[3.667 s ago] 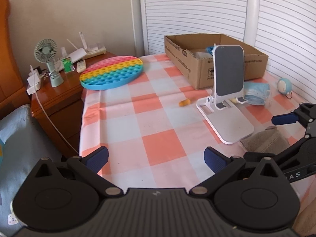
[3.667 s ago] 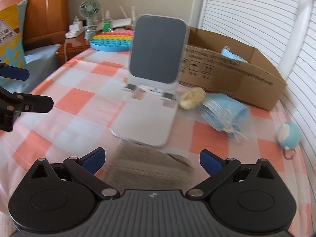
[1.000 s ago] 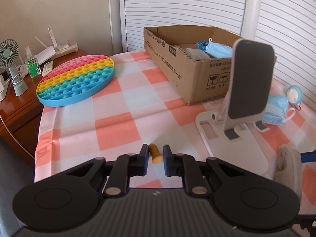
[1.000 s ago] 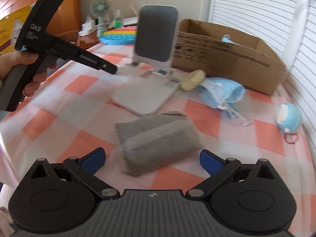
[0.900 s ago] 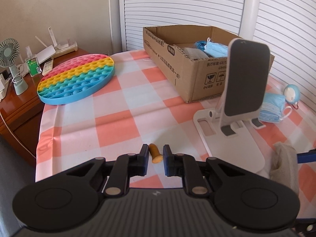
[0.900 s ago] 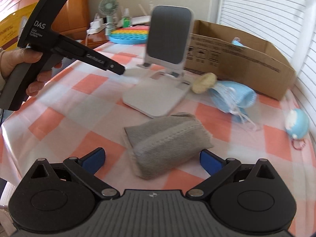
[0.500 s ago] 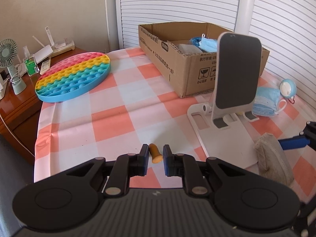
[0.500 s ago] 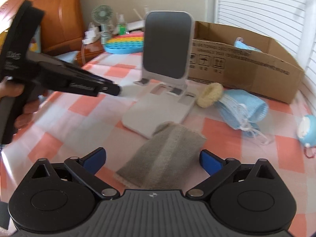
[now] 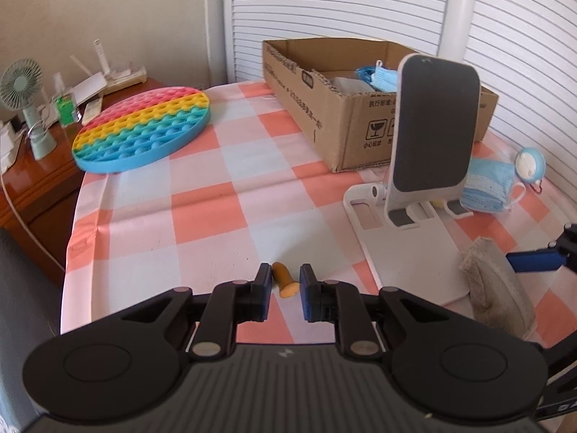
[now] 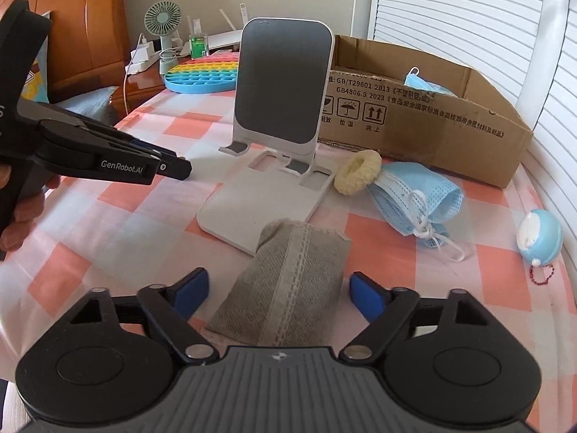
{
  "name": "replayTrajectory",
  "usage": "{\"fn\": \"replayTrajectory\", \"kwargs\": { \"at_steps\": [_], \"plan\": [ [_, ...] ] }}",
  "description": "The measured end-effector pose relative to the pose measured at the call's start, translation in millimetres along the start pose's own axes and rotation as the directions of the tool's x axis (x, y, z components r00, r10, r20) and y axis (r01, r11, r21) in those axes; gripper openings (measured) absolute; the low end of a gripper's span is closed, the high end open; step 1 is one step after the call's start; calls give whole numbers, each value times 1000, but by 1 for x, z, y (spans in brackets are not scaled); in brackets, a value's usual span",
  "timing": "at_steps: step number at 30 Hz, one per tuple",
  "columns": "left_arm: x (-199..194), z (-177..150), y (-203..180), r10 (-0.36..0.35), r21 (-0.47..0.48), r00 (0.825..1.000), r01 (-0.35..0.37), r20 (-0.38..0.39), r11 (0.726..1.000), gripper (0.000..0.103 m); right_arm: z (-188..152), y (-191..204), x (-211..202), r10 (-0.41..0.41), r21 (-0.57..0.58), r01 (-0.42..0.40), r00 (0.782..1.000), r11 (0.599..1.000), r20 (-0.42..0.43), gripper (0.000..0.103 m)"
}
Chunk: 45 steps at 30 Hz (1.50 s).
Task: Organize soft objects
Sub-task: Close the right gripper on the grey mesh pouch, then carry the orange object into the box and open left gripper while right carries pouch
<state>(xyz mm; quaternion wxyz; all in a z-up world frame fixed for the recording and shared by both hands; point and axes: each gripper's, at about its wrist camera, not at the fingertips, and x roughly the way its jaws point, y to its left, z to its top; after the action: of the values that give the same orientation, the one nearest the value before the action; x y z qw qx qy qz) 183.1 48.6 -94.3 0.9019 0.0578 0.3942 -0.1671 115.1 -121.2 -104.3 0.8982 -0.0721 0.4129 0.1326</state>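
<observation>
My left gripper (image 9: 285, 285) holds a small orange foam piece (image 9: 284, 282) between its blue pads, just over the checked tablecloth. Its jaws are beginning to open, but the pads still touch the piece. In the right wrist view the left gripper (image 10: 178, 170) reaches in from the left, held by a person's hand. A grey folded cloth (image 10: 288, 278) lies lengthwise between the fingers of my right gripper (image 10: 279, 292). Those jaws are closing, with a gap left on each side of the cloth. The left wrist view shows the grey cloth (image 9: 494, 288) beside a blue fingertip (image 9: 533, 261) of the right gripper.
A white phone stand (image 10: 281, 86) stands just beyond the cloth. Behind it is a cardboard box (image 10: 432, 126) with face masks inside. A yellow scrunchie (image 10: 357, 176), blue masks (image 10: 414, 195) and a round blue toy (image 10: 541, 238) lie to the right. A rainbow bubble mat (image 9: 144, 130) sits far left.
Both grippers were open earlier. The left has since shut on the orange piece and stayed put. The right gripper's jaws have narrowed around the grey cloth, now lined up between them.
</observation>
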Motion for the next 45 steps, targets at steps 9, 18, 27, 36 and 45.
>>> {"fn": "replayTrajectory", "kwargs": {
  "at_steps": [9,18,27,36,45],
  "plan": [
    [-2,-1,-6,2,-19,1000,-2,-7,1000,14,0,-8,-9,-10,9,10,1000,1000,19,50],
    [-15,-3,-9,-35,3,999,35,-26,999,14,-4,-14,-24,24,-24,-24,999,999,28,37],
    [-46,-2,-16,-71,47,997,73,-35,996,14,-7,-21,-47,27,-72,-24,999,997,47,37],
    [-86,8,-29,-135,96,990,138,-36,986,14,2,-40,-78,47,-85,-40,996,996,81,37],
    [-111,51,-35,-164,132,986,160,18,978,14,24,-60,-97,30,-126,-13,991,992,130,37]
  ]
}}
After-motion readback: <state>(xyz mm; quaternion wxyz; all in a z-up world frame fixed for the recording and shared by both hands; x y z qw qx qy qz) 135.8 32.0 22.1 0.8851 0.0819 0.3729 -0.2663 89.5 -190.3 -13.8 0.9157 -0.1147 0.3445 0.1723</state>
